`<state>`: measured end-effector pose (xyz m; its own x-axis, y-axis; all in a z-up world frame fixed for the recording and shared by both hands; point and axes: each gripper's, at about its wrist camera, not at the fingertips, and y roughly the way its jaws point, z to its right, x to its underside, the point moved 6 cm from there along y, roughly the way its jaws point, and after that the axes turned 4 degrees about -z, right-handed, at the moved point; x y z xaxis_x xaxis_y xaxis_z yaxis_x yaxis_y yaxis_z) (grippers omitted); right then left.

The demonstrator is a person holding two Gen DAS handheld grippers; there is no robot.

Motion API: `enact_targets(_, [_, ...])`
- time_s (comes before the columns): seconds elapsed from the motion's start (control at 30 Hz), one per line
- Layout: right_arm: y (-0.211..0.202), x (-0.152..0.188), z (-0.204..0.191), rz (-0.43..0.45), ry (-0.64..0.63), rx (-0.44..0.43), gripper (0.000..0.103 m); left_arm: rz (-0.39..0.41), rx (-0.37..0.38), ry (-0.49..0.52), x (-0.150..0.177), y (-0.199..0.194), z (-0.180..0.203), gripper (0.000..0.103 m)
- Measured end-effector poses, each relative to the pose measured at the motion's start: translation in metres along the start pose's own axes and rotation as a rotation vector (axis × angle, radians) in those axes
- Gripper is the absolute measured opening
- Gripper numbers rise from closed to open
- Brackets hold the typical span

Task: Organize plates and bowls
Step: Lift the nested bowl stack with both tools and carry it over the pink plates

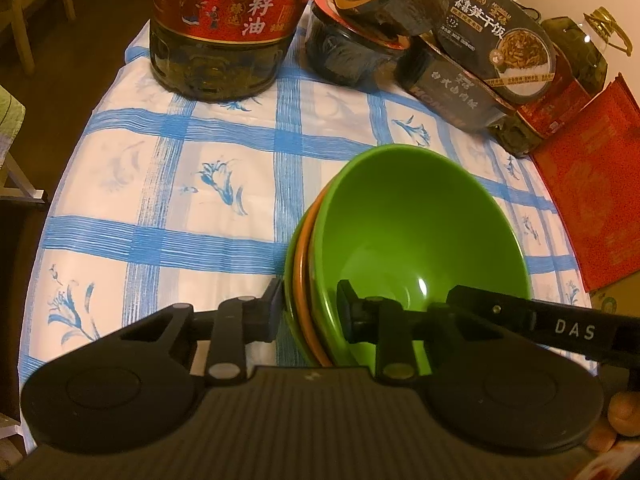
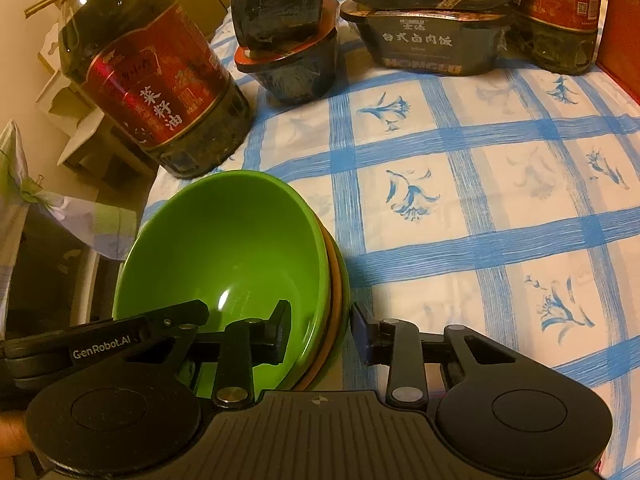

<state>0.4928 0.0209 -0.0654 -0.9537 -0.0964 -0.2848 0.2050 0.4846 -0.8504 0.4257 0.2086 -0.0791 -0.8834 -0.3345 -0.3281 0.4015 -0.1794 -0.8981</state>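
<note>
Oil bottle (image 1: 218, 24): 菜籽油; meal box (image 2: 430, 46): HONGLU (台式卤肉饭).

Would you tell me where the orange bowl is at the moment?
The orange bowl is nested in the bowl stack, under the top green bowl, its rim straddled by the left gripper and right gripper.

You have the nested bowls (image 1: 416, 240) on the tablecloth (image 1: 180, 200), near its front edge. Behind them an oil bottle (image 1: 224, 24) stands at left; stacked food tubs (image 1: 472, 64) sit to its right, another bottle (image 1: 576, 60) beyond.
</note>
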Motion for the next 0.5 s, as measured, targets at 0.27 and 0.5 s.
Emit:
enact_targets(0.27, [0.0043,0.0010,-0.0013,-0.005,-0.019,0.036,0.027,-0.004,-0.015,0.013,0.0001,0.0009,-0.0005,0.021])
enact_targets(0.5, [0.0032,0.0020,-0.0025,-0.009,-0.036,0.067,0.022,0.000,-0.036,0.022,0.0019,-0.0012,0.0015,0.020])
